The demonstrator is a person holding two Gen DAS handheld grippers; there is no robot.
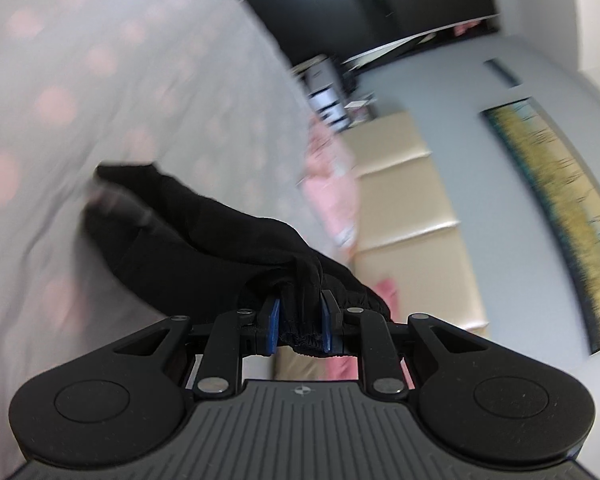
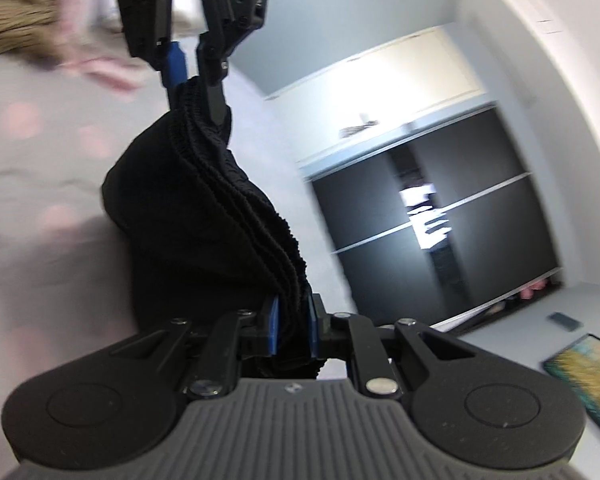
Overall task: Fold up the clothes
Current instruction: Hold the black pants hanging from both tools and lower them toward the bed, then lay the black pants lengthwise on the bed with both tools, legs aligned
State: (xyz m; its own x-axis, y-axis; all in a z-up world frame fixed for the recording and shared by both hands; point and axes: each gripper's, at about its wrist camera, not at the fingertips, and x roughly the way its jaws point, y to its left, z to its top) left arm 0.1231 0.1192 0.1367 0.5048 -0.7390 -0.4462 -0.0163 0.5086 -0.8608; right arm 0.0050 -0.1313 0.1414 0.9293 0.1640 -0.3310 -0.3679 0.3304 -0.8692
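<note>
Gripping the black garment (image 1: 204, 240) at its elastic band, the left gripper (image 1: 300, 320) and right gripper (image 2: 293, 328) both pinch it; cloth trails toward 10 o'clock over the bedsheet (image 1: 100, 80).

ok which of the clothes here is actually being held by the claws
The black garment: both the left claw and right claw pinch its ribbed waistband. The pink clothes and striped olive piece lie untouched on the bed.
</note>
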